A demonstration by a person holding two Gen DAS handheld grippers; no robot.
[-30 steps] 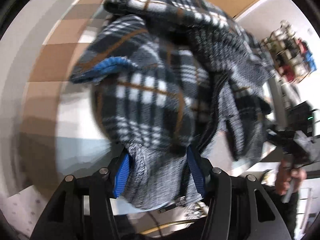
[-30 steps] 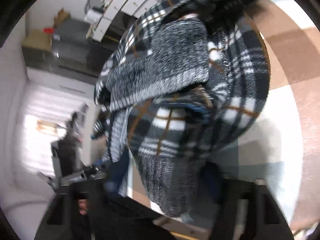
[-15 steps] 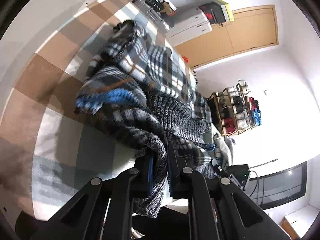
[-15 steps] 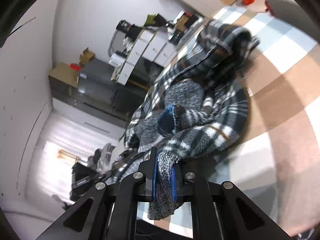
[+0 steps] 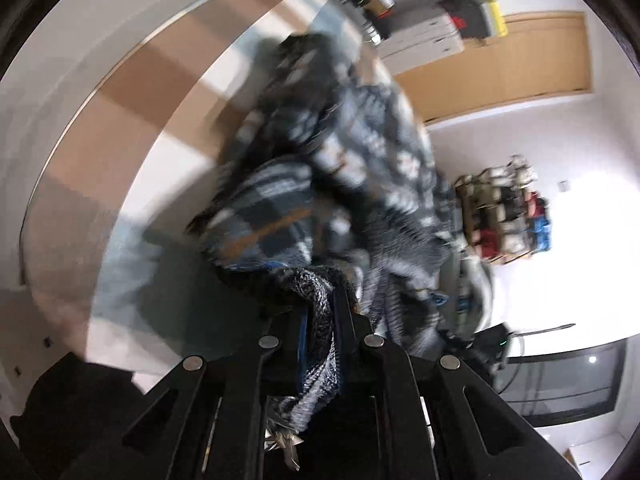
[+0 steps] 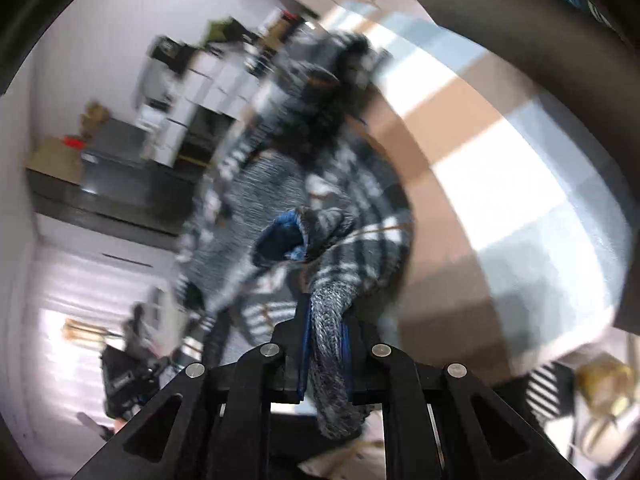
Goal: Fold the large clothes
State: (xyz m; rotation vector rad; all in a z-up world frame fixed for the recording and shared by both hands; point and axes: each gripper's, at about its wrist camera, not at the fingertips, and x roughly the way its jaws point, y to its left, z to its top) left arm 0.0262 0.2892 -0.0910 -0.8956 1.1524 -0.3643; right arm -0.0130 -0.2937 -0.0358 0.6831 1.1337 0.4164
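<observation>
Left tool (image 5: pixel 320 312): closed tight on a grey knit hem of the plaid garment (image 5: pixel 340 168). The fabric fills the narrow gap between the two black fingers at lower centre of the left wrist view, and a loose end hangs down below them.
Right tool (image 6: pixel 326 320): clamped on another grey knit band of the same garment. Blue pads (image 6: pixel 305 344) show on either side of the cloth, lower centre of the right wrist view. A short end hangs below the fingers.
Plaid garment, place: heaped on the table (image 5: pixel 132 128). In the left wrist view it runs from the tool up to the top centre of the frame. In the right wrist view it runs from the tool up and slightly left.
Plaid garment, look: dark grey and white checks with thin orange lines, grey ribbed knit parts, bunched and not flat. Both views are blurred, so fine folds cannot be read.
Blue cuff lining (image 6: pixel 280 242): an open sleeve end with blue inside, just above the right tool in the right wrist view.
Table cover: large checks of brown, white and pale blue. Bare cover fills the left side of the left wrist view and the right side of the right wrist view.
Wooden door (image 5: pixel 512 64): upper right of the left wrist view.
Shelf rack (image 5: pixel 504 216): right edge of the left wrist view, beyond the garment, contents blurred.
White drawer units (image 6: pixel 200 92): upper left of the right wrist view.
</observation>
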